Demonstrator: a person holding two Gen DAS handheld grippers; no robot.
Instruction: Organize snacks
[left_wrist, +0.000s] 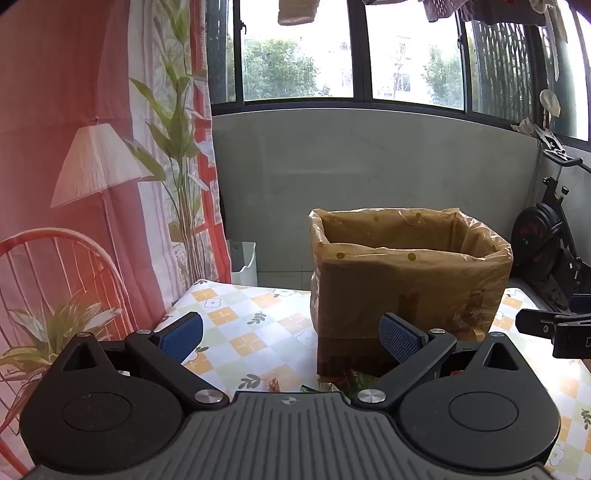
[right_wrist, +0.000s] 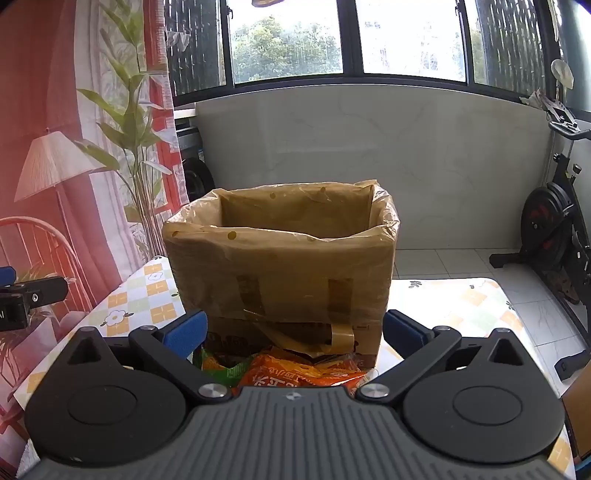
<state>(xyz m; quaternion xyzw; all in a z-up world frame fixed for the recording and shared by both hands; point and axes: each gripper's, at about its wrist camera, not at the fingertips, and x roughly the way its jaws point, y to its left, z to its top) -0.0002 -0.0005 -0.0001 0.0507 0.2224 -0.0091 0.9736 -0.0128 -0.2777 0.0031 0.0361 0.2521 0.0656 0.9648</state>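
Orange snack packet (right_wrist: 299, 373) lying flat before lined box (right_wrist: 280, 266) — long axis crosswise, both grippers wide open, empty

Each camera sits on its own gripper and looks forward along the fingers, tilted a little down at the table (left_wrist: 229, 317). Both face the window wall and stand close to the lined cardboard box (left_wrist: 406, 273) (right_wrist: 280, 266). The right view seems slightly nearer. Both share the box, tablecloth and exercise bike (right_wrist: 554, 229).
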